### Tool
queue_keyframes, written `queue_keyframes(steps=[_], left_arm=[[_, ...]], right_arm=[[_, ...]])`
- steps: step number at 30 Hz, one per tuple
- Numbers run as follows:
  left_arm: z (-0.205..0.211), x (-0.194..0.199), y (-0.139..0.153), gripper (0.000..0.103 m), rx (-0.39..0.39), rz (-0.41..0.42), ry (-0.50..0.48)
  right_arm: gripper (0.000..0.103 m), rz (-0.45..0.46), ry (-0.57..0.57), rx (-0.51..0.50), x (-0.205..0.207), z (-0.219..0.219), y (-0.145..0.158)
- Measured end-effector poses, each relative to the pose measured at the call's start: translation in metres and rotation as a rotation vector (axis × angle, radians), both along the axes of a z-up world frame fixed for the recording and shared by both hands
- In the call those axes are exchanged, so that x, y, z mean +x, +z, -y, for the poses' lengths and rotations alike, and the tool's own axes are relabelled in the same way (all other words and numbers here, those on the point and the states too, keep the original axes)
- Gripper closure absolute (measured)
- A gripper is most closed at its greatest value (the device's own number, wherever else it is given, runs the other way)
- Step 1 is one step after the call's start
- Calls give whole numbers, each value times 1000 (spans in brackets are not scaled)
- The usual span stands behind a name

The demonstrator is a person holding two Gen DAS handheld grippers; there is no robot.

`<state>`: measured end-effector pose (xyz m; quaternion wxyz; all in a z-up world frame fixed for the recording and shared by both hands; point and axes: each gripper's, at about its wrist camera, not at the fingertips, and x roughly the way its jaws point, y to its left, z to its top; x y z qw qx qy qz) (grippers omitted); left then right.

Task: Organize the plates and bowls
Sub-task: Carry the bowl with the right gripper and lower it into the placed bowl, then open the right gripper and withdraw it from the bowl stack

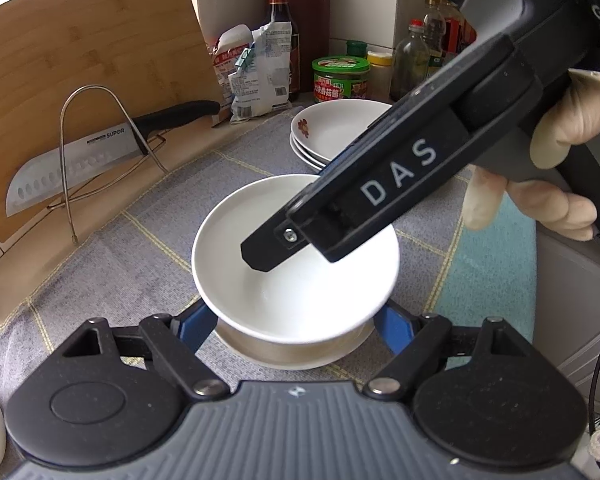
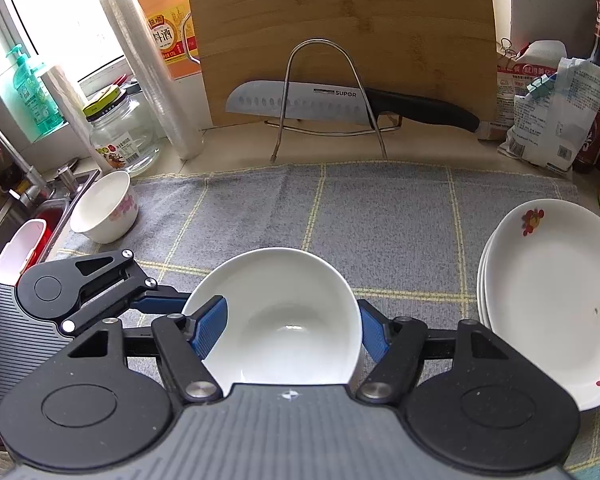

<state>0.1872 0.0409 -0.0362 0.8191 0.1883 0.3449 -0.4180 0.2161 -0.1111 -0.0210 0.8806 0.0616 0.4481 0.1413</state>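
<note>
A plain white bowl (image 1: pixel 300 276) sits nested in another white bowl (image 1: pixel 296 350) on the grey checked cloth. My left gripper (image 1: pixel 296 320) straddles the lower bowl, its blue fingers (image 1: pixel 196 324) wide at either side. My right gripper (image 2: pixel 290 330) holds the upper bowl (image 2: pixel 280 320): one blue finger (image 2: pixel 210 328) is inside the rim, the other outside. In the left wrist view the right gripper (image 1: pixel 260 256) reaches into the bowl from the upper right. A stack of flowered white plates (image 2: pixel 548 300) lies to the right.
A small flowered bowl (image 2: pixel 106 208) stands at the cloth's left edge by the sink (image 2: pixel 44 216). A cutting board (image 2: pixel 340 32), a knife (image 2: pixel 340 100) in a wire rack, jars, bottles (image 1: pixel 280 32) and packets line the back wall.
</note>
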Motion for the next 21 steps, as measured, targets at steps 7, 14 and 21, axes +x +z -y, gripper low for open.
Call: queue_keyframes(steps=[7,14,21], left_arm=[[0,3,-1,17,-1,-12,-1],[0,4,-2,14,2,-13,-4],[1,2,-3,10,12,2,-15]], right_arm=[[29,-8,-8,7,1,1,-3],[29,-15,-9,12,2,1,-6],[28,-15,-21,4,2,3,-7]])
